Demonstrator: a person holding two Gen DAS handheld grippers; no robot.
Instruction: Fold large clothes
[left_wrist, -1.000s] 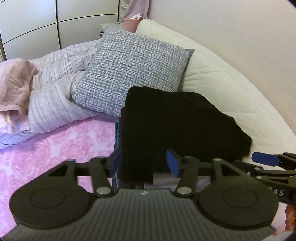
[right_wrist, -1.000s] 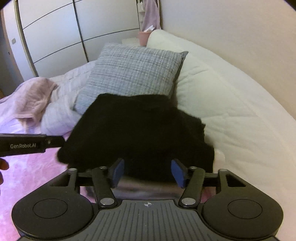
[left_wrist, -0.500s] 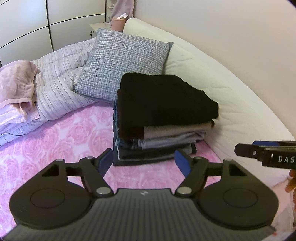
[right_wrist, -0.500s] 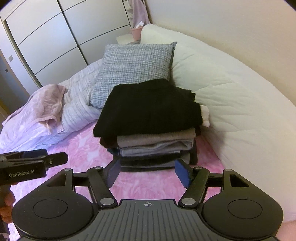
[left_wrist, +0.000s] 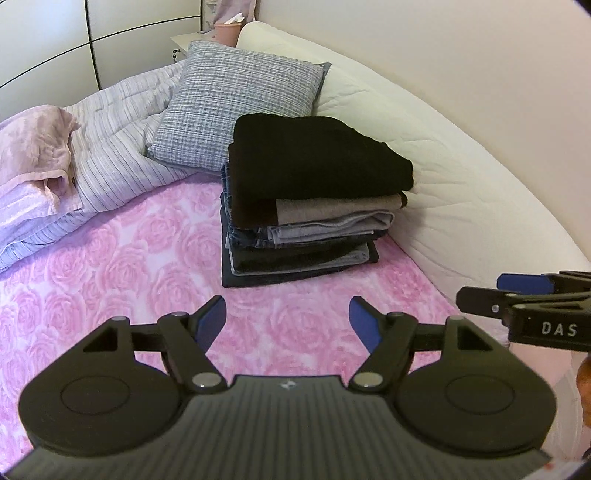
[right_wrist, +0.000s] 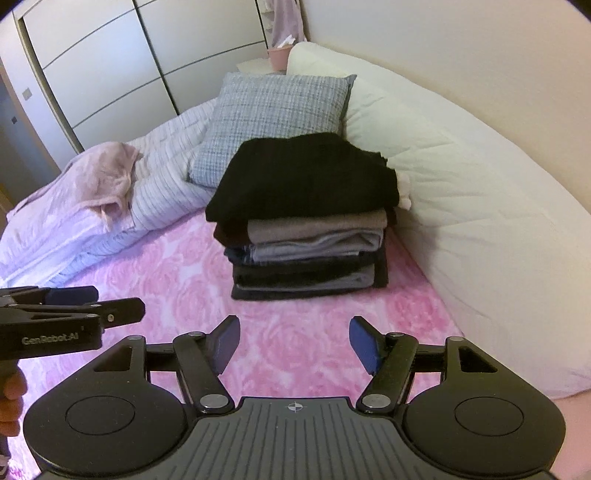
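A folded black garment (left_wrist: 310, 155) (right_wrist: 306, 177) lies on top of a stack of folded clothes (left_wrist: 306, 236) (right_wrist: 314, 254) in brown, grey and dark tones. The stack rests on the pink rose-patterned bedcover (left_wrist: 110, 280) (right_wrist: 295, 325). My left gripper (left_wrist: 288, 321) stands open and empty, a short way in front of the stack. My right gripper (right_wrist: 293, 341) is likewise open and empty, pulled back from the stack. Each gripper shows at the edge of the other's view: the right one (left_wrist: 517, 295), the left one (right_wrist: 74, 306).
A grey checked pillow (left_wrist: 240, 103) (right_wrist: 273, 118) leans behind the stack. A cream padded headboard (left_wrist: 461, 184) (right_wrist: 480, 192) curves along the right. A striped duvet (left_wrist: 118, 147) and a pink blanket (left_wrist: 33, 147) (right_wrist: 103, 173) lie at the left. Wardrobe doors (right_wrist: 110, 59) stand beyond.
Both grippers let go of the black garment, opened wide and drew back from the stack. The garment now rests on top of the pile.
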